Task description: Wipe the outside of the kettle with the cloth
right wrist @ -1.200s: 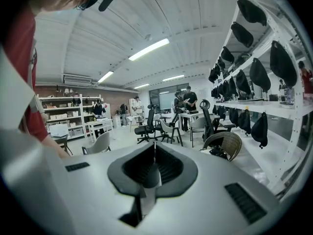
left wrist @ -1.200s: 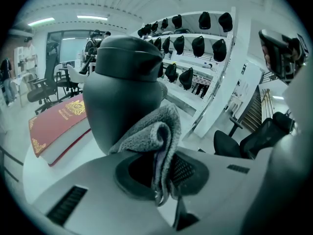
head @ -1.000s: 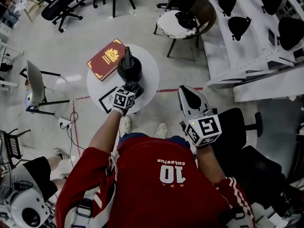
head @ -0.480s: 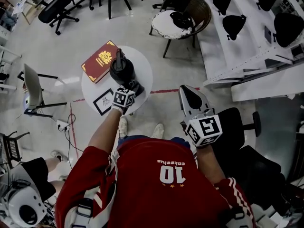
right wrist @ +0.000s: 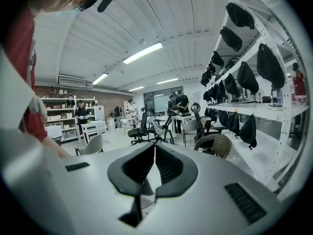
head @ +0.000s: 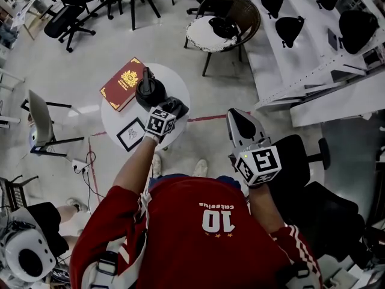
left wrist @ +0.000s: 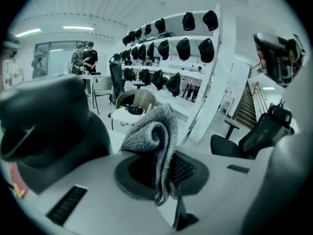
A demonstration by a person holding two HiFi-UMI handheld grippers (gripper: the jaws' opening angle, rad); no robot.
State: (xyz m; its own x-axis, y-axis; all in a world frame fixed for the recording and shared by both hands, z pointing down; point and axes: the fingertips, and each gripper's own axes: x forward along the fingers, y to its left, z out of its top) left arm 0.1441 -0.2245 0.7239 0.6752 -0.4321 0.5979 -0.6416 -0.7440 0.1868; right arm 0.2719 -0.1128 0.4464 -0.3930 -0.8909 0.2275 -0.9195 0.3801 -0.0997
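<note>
A black kettle (head: 149,91) stands on a small round white table (head: 123,116). In the left gripper view the kettle (left wrist: 46,126) fills the left side. My left gripper (head: 169,111) is at the kettle's near right side, shut on a folded grey cloth (head: 178,105). The cloth (left wrist: 154,136) bunches up between the jaws of that gripper (left wrist: 159,173); I cannot tell whether it touches the kettle. My right gripper (head: 239,122) is held off to the right of the table, away from the kettle. In its own view the right gripper (right wrist: 154,153) is shut with nothing in it.
A red book (head: 123,83) lies on the table's far left and a small black-framed picture (head: 131,134) near its front edge. A wicker chair (head: 225,20) stands beyond the table, white shelving with dark helmets (head: 313,35) to the right, and a black office chair (head: 307,161) by my right side.
My left gripper has carried the cloth from the kettle's near side round toward its right side. The right gripper has stayed in place.
</note>
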